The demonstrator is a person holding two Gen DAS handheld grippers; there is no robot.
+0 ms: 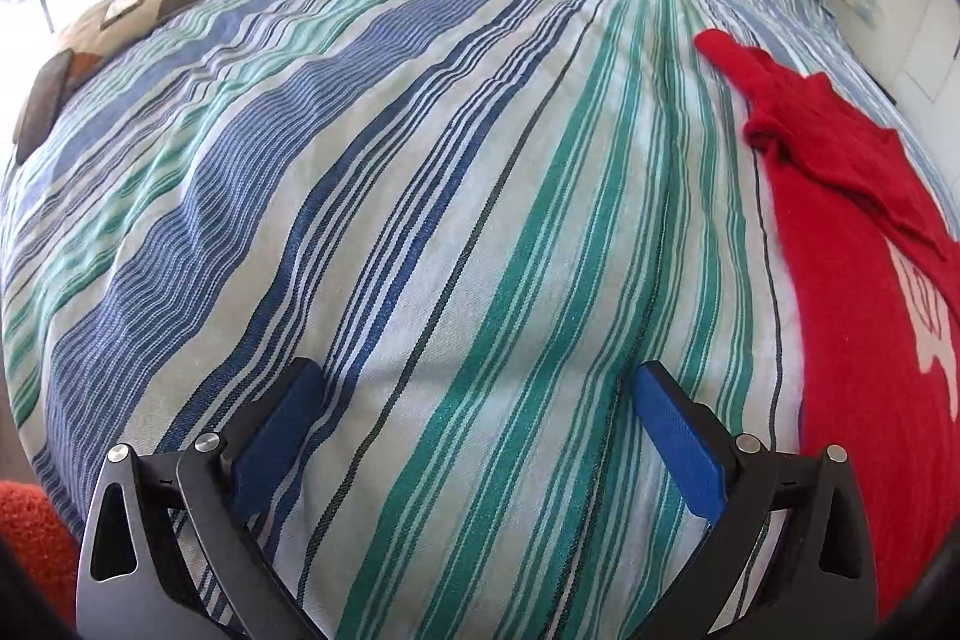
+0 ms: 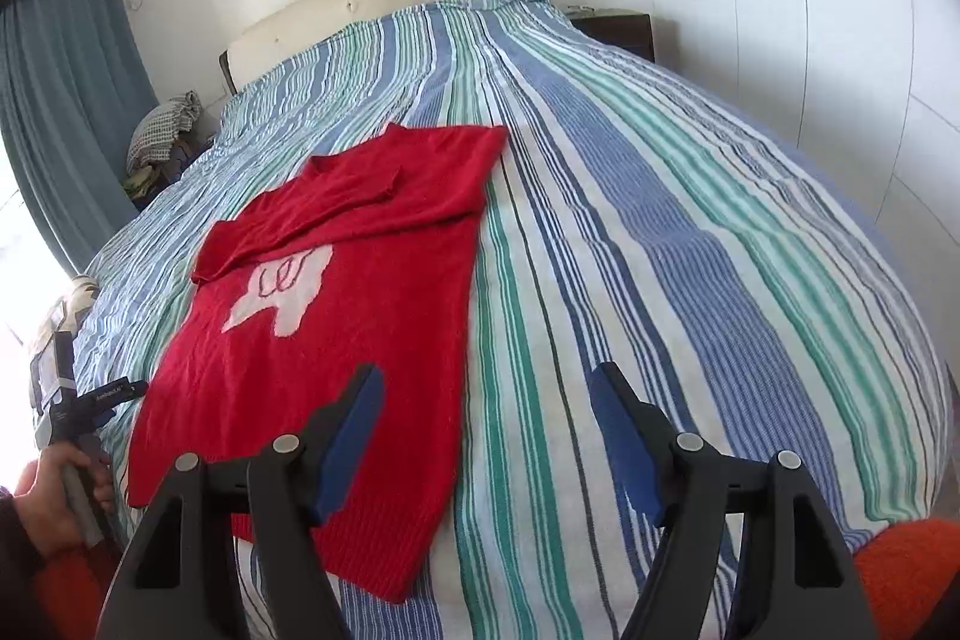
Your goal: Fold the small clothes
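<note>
1. Red sweater [image 2: 312, 340] is lying flat on the striped bedspread [image 2: 690, 250], a white patch on its chest. One sleeve is already lying folded across the chest; its hem is sitting just below the right gripper [image 2: 486, 436], toward that tool's left finger.
2. Right gripper is hanging over the hem with jaws parted to a middling width, nothing between them; pads are not touching the knit.
3. Left gripper [image 1: 480, 418] is pointing down at bare bedspread, jaws standing wide and empty. The sweater [image 1: 852, 244] is lying off to its right, apart from its fingers.
4. Step, as I am judging it: mid-fold, sleeve tucked, body still unfolded. Next move is likely calling for each tool to come down on a hem corner, pinch it, and carry it up toward the collar.
5. A hand [image 2: 54, 496] is gripping the left tool's handle at the right view's left edge.
6. Containers: none are showing. A heap of cloth [image 2: 162, 130] is lying beyond the bed.
</note>
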